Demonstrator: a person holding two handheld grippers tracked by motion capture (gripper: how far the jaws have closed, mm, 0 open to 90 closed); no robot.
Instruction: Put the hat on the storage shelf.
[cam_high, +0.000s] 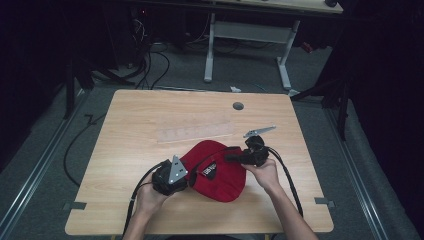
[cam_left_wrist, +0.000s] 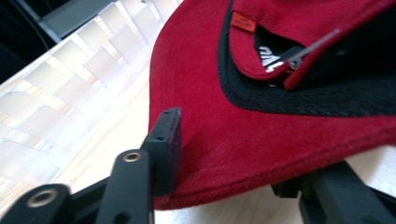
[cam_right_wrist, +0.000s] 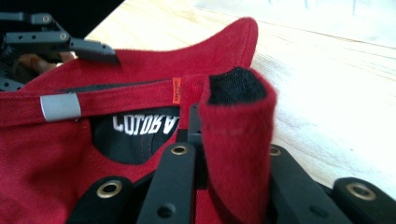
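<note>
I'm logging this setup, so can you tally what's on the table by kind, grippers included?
Red caps: 1
Clear plastic trays: 1
Handheld grippers: 2, the left gripper and the right gripper, each clamped on the cap
Total: 4

Red cap (cam_high: 220, 175) with black lining and white lettering, on light wood-grain table (cam_high: 140, 125)

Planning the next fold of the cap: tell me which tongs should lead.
Right, probably. The right tongs already pinch a folded-up edge of the red cap; the left tongs only straddle its brim.
</note>
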